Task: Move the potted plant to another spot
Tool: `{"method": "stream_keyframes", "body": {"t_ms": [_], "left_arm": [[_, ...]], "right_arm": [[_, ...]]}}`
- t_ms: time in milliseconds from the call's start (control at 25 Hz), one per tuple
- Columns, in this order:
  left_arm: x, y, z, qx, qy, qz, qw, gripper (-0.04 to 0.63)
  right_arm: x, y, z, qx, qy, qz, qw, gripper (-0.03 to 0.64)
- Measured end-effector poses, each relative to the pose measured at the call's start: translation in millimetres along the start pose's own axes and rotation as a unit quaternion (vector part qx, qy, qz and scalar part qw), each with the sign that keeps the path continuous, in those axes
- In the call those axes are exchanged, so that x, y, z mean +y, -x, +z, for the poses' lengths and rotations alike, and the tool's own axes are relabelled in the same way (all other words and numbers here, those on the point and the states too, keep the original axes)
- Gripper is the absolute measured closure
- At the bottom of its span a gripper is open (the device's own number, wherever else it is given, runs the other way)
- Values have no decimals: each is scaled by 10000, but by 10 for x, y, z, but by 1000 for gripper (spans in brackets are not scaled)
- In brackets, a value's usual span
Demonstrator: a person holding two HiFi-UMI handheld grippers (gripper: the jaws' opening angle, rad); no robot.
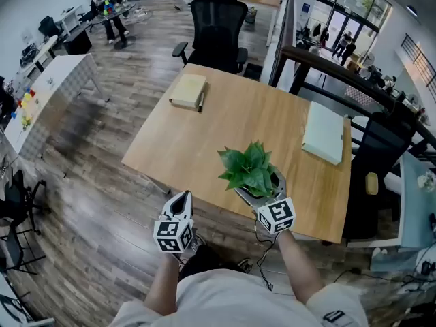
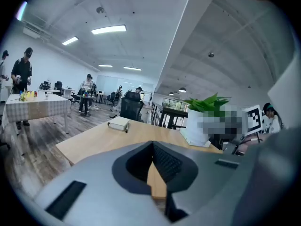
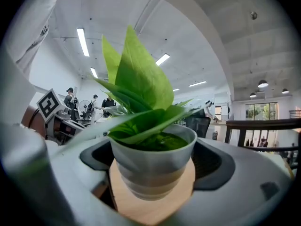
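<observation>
The potted plant [image 1: 249,168], green leaves in a small white pot, stands at the near edge of the wooden table [image 1: 225,118]. My right gripper [image 1: 260,185] reaches in from the near side and is shut on the pot. In the right gripper view the pot [image 3: 153,175] fills the space between the jaws of that gripper [image 3: 153,154], with table wood beneath it. My left gripper [image 1: 182,197] hangs off the table's near-left edge, shut with nothing in it [image 2: 153,146]. From the left gripper view, the plant [image 2: 197,126] stands to the right on the table.
A tan book with a pen [image 1: 188,90] lies at the far left of the table, and a pale green flat case [image 1: 323,133] at the right. A black office chair [image 1: 218,26] stands behind the table, another [image 1: 378,148] at the right. People stand far back.
</observation>
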State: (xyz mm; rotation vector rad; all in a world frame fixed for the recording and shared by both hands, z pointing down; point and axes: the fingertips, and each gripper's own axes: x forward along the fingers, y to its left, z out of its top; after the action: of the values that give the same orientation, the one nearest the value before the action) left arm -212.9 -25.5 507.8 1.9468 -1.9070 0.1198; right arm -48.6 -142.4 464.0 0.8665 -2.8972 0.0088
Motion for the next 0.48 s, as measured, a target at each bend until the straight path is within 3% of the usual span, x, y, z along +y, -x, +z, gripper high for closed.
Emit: {"method": "stream_keyframes", "body": {"t_ms": [240,480], "left_arm": [[516,-109,201,-61,60,-56,9999,583],[608,-214,440,-112,25,-455,9989,584]], "right_arm": [[188,-534,170,-25,-124,56,9999,112],[299,-745,278,103,-74,-17,9999,112]]}}
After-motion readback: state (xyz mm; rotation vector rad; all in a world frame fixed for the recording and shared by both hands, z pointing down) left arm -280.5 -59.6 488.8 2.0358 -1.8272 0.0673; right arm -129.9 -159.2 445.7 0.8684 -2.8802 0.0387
